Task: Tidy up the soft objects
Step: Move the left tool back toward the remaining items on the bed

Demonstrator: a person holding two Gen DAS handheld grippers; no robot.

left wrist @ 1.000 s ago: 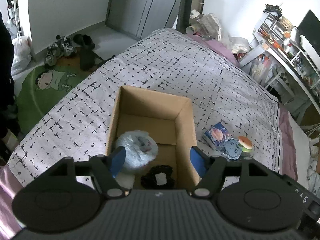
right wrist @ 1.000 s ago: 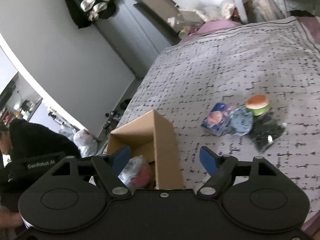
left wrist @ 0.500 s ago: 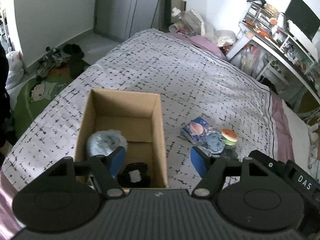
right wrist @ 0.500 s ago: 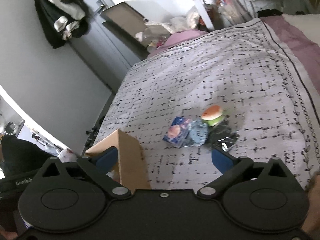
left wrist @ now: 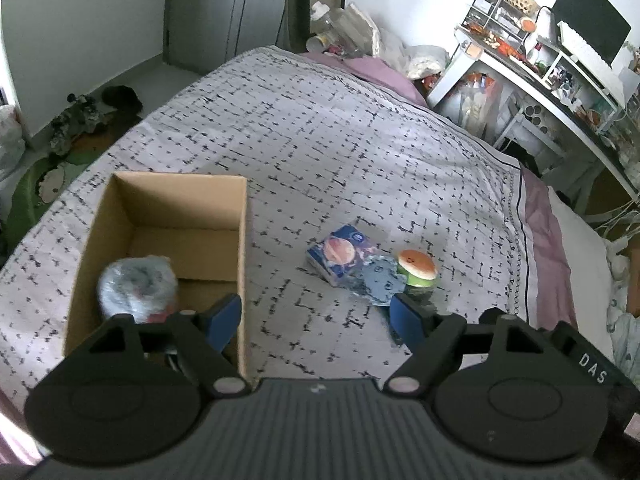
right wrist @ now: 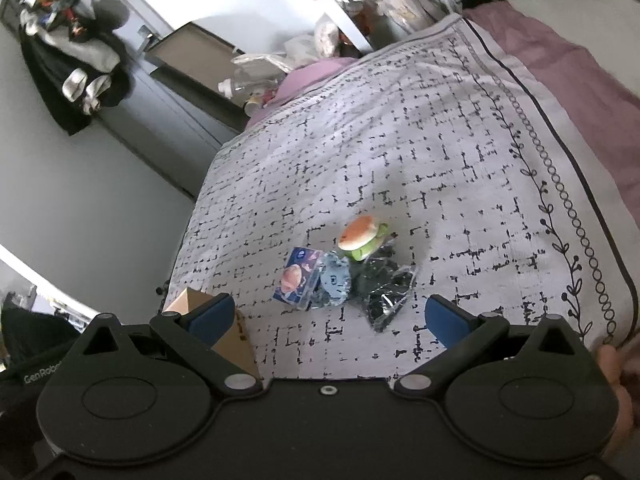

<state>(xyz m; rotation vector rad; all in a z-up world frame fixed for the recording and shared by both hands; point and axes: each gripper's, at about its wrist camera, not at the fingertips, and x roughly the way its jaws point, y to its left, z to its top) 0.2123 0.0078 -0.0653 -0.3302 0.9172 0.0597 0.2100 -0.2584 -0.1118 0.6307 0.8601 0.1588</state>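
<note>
On my left, the cardboard box (left wrist: 160, 240) sat on the bed (left wrist: 360, 140) holding a pale wrapped bundle (left wrist: 136, 286), my left gripper (left wrist: 316, 316) wide and empty. To its right I kept my right gripper (right wrist: 326, 318) wide, empty, facing the remaining cluster: blue packet (right wrist: 294, 280), burger toy (right wrist: 360, 232), dark bag (right wrist: 386, 292). The box's near corner was hidden behind my fingers (left wrist: 224, 318).

My left gripper (left wrist: 316, 318) sees "DAS" on the other gripper body (left wrist: 592, 368); my right gripper (right wrist: 328, 318) sees "GenRobo", cut off, on its neighbour (right wrist: 40, 376).
</note>
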